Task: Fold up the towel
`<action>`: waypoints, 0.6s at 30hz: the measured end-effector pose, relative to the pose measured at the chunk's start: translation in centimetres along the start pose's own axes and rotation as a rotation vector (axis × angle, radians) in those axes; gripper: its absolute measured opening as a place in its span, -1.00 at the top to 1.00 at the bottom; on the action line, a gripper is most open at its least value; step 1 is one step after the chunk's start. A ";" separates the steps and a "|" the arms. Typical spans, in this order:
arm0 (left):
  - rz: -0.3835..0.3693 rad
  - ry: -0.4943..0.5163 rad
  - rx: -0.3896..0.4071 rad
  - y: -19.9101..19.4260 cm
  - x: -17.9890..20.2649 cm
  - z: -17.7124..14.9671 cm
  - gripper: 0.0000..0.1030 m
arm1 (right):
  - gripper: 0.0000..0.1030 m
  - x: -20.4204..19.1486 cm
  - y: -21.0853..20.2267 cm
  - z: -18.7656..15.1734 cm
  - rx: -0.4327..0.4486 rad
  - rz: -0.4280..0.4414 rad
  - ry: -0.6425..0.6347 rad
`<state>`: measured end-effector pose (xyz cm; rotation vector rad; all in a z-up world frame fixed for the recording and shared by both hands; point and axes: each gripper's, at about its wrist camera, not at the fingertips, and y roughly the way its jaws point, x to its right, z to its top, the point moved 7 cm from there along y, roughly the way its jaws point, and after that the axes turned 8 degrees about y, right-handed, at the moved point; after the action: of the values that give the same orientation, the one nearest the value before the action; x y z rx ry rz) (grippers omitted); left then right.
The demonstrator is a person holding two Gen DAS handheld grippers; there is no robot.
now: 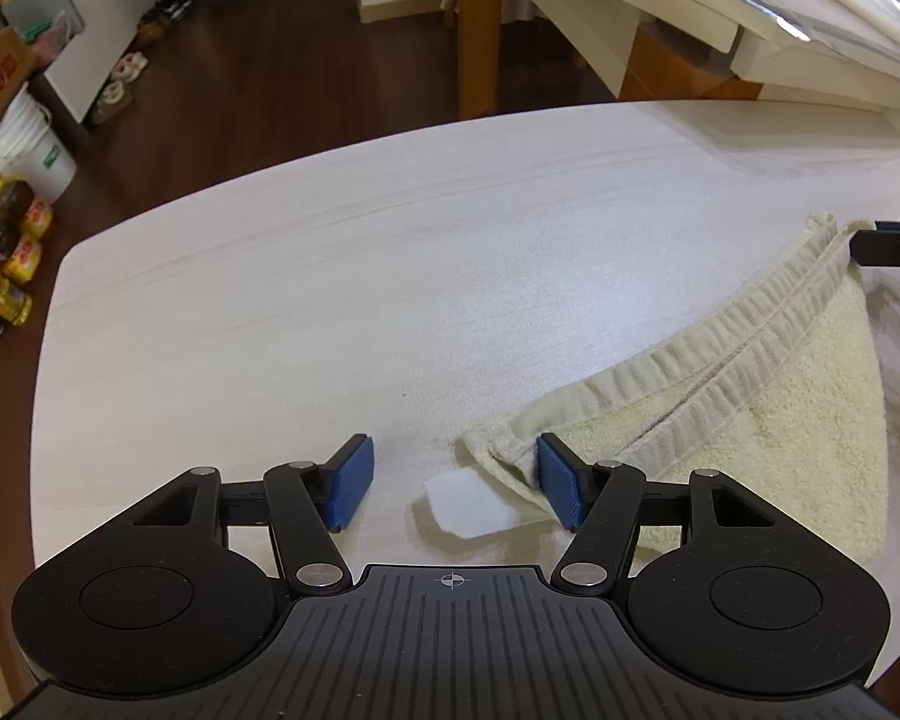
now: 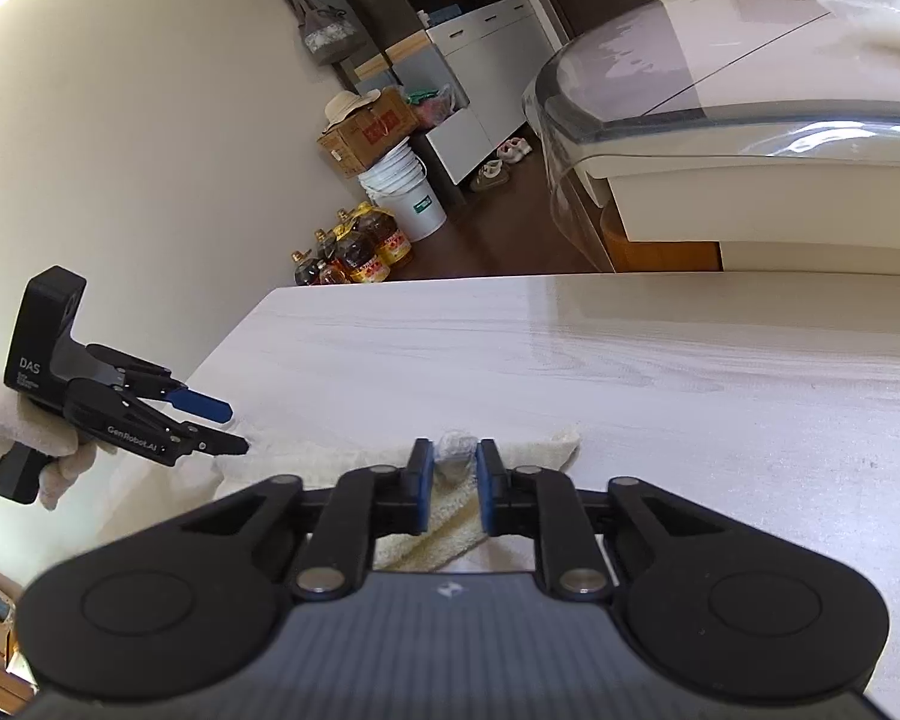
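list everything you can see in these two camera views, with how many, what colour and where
towel: one, cream, on the table's right part, folded with a doubled hem edge
label: one, white, at the towel's near corner
table: one, pale wood grain, under the towel
bucket: white, stacked, on the floor by the wall
oil bottles: several, amber with yellow caps, on the floor beside the bucket
cardboard box: one, brown, above the bucket
hat: one, pale, on the box
shoes: a few, light, on the dark floor
left gripper: black with blue pads, open at the towel corner
right gripper: black with blue pads, shut on the towel
gloved hand: one, white, holding the left gripper
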<state>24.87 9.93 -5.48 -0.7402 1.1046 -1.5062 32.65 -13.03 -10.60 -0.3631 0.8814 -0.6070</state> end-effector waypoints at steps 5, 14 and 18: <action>0.009 0.008 0.021 -0.8 -0.1 0.7 -0.26 | 0.74 -0.5 -0.8 0.7 0.029 0.030 0.020; 0.007 0.001 0.020 0.3 -0.1 0.9 -0.27 | 0.74 1.2 0.5 0.7 0.014 -0.042 0.057; 0.007 -0.012 0.052 -0.6 -0.4 1.3 -0.27 | 0.74 1.8 1.2 0.5 0.007 -0.078 0.059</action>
<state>25.88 10.03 -4.43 -0.7084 1.0538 -1.5172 34.34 -13.21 -12.10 -0.3758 0.9245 -0.6951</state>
